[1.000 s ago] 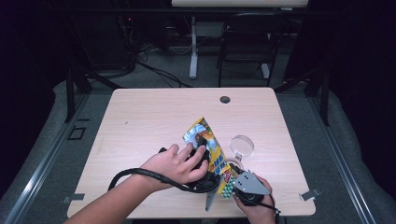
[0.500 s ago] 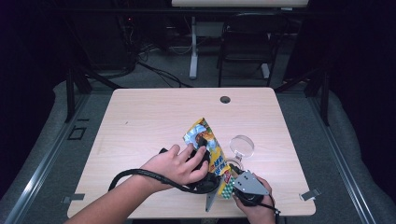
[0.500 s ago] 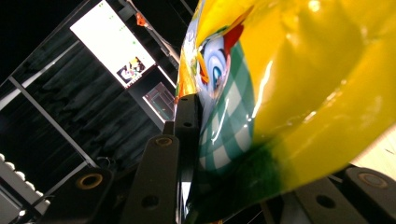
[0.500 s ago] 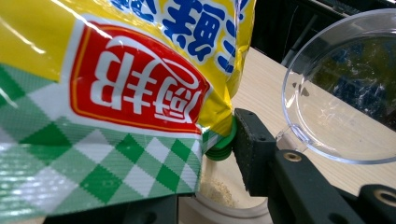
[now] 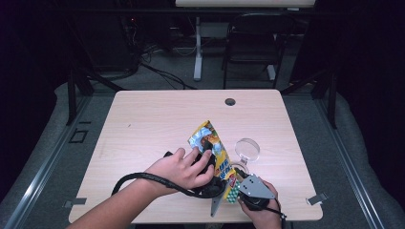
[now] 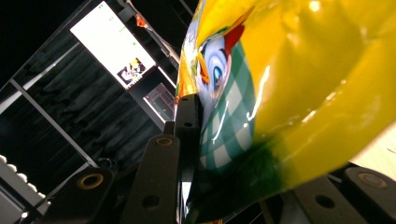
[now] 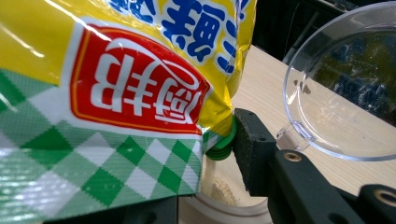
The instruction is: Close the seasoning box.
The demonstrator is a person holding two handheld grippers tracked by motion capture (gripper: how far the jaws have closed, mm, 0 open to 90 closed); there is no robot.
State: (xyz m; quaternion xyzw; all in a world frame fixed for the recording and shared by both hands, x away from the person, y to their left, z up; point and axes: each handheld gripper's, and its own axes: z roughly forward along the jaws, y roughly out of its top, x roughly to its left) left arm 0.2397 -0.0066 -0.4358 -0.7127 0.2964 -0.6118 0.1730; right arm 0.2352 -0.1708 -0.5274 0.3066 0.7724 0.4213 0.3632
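The glossy yellow foil seasoning pouch with green-and-white check print stands tilted at the near middle of the pale wooden table, its green spout over a round container rim holding a thin layer of pale powder. The left gripper is clamped on the pouch's upper body, and the right gripper is clamped on its lower end. Judgement: pouring is under way, with little transferred; the clear round plastic lid lies just right, not yet fitted.
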